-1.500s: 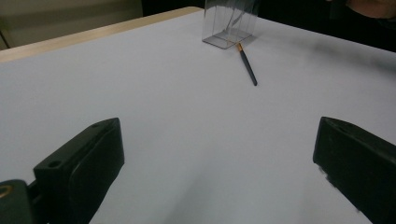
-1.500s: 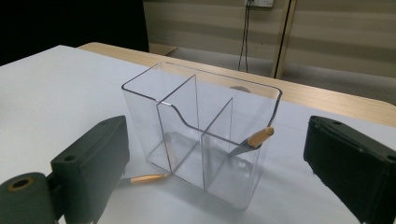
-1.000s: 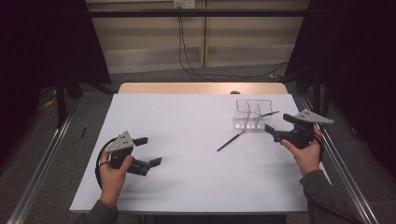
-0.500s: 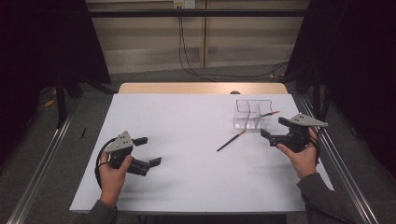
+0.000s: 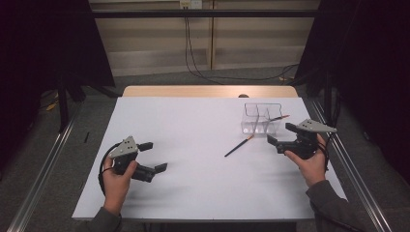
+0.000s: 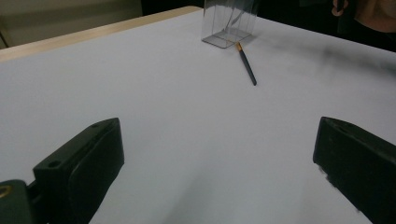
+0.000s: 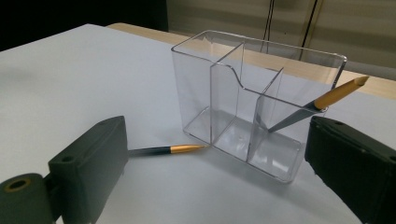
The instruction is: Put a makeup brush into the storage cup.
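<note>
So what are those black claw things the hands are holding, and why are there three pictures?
Those are grippers, squeeze tools with two black jaws. A person holds one in each hand: the left gripper and the right gripper. Both are open and hold nothing. One picture comes from a camera up high, looking down at the white table. The other two come from little cameras riding on each gripper, looking out between its jaws. On the table stands a clear plastic holder with compartments. One pencil leans inside it, and another pencil lies flat on the table just beside it.

Both hand-held grippers, left (image 5: 153, 157) and right (image 5: 279, 134), jaws wide apart.
</note>
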The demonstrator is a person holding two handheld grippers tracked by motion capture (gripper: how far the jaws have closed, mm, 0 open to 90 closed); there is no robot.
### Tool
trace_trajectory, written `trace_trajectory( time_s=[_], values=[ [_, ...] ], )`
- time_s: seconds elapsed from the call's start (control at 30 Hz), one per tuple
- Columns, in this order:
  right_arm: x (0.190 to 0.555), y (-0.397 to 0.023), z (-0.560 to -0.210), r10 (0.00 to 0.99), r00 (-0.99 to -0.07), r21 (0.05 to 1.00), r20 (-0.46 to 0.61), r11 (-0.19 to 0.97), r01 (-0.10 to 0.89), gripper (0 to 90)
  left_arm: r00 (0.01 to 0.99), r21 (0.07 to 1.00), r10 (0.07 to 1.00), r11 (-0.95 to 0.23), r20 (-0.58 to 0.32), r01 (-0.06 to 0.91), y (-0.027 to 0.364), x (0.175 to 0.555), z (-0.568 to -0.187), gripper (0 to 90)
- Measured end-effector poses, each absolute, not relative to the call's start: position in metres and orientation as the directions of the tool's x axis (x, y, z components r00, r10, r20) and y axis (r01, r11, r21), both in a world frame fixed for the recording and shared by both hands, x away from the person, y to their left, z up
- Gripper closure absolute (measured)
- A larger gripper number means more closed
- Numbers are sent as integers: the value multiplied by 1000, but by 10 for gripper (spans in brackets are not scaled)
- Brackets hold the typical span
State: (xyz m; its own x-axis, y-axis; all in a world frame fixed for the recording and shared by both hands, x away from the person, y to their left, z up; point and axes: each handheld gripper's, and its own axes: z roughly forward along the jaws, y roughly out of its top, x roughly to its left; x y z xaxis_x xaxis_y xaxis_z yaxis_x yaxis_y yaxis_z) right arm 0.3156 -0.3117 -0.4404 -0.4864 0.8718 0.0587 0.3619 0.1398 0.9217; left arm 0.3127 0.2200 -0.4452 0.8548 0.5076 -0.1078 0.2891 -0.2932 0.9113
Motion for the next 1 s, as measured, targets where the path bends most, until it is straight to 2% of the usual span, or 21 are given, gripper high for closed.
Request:
trace_trajectory(
  time_s=[0.37,1.0],
  values=[
    [315,-308,-441,867,-493,922,66,137,363,58,853,912,509,-288,-112,292,220,313,-445,17],
    [292,-303,-446,852,-519,924,65,146,355,51,852,910,513,-294,-109,293,220,313,-445,16]
  ],
)
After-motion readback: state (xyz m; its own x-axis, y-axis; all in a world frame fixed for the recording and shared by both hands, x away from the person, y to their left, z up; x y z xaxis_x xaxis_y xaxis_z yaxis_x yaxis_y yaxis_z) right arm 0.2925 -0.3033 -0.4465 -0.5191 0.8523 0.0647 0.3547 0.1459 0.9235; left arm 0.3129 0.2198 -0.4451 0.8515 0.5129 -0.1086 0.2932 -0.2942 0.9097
